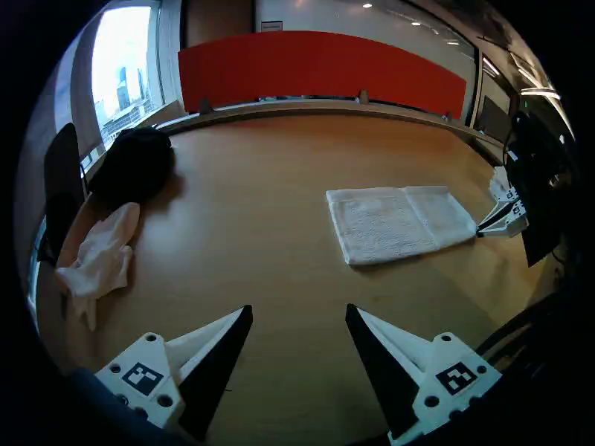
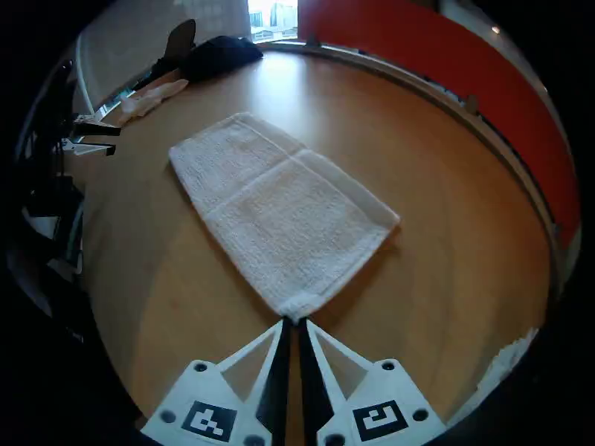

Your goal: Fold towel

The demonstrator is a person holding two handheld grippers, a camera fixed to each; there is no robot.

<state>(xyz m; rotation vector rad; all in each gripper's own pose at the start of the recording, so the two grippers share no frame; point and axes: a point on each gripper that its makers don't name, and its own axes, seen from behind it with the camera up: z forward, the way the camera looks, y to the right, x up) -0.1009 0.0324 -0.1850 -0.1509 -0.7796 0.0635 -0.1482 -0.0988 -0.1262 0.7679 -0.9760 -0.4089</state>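
Counter (image 1: 282, 171): wooden, spread across both views.
Towel (image 2: 275, 208): laid flat mid-frame, partly folded.
Left tool (image 1: 297, 308): held wide open at the lower edge, well apart from the towel.
Right tool (image 2: 295, 325): closed on the towel's near corner, lower centre.
Risk: only the corner tip is pinched, so it could be lost on lifting.

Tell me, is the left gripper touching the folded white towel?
Apart. The left gripper view shows a stretch of bare table between the open left gripper and the towel.
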